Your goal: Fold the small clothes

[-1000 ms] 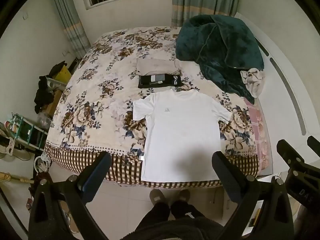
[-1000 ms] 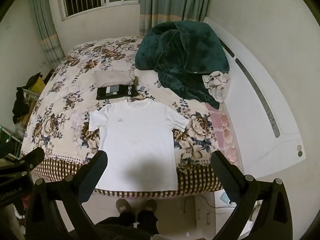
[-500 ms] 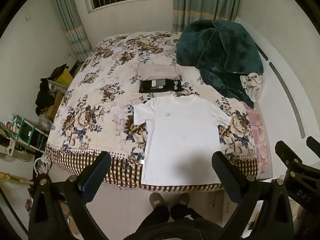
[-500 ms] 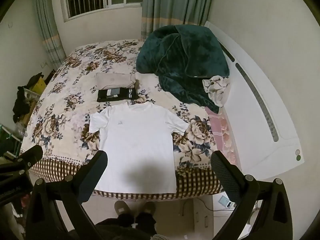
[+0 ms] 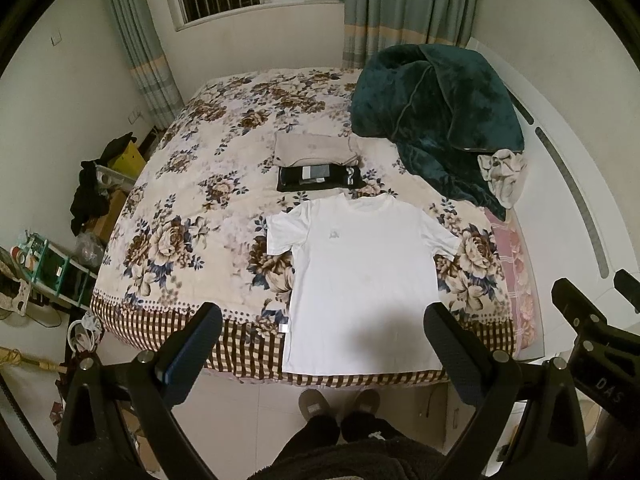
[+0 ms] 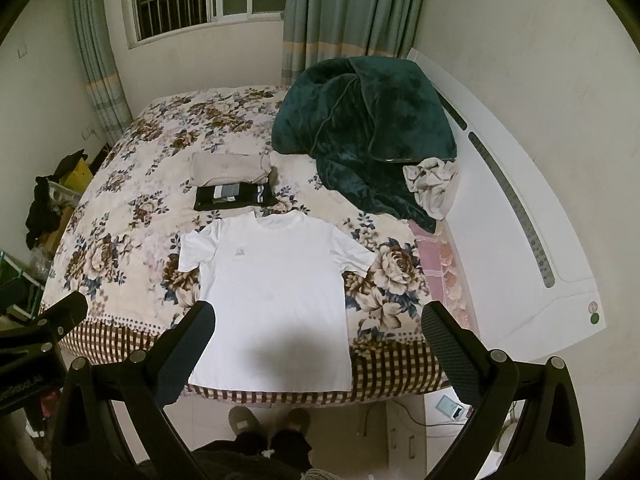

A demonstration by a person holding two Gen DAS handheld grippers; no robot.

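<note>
A white short-sleeved cotton T-shirt (image 5: 362,276) (image 6: 272,292) with a small grey chest emblem lies spread flat and face up, sleeves out, at the near edge of the floral-patterned bedspread (image 5: 192,216) (image 6: 120,216), its hem hanging just over the checked border. Just beyond its collar sit a folded black garment (image 5: 318,178) (image 6: 234,197) and a folded beige garment (image 5: 314,149) (image 6: 228,168), with a heaped dark green plush blanket (image 5: 436,116) (image 6: 368,124) at the far right. The left gripper (image 5: 322,330) and right gripper (image 6: 318,322) both hover above the bed with fingers spread wide, holding nothing.
</note>
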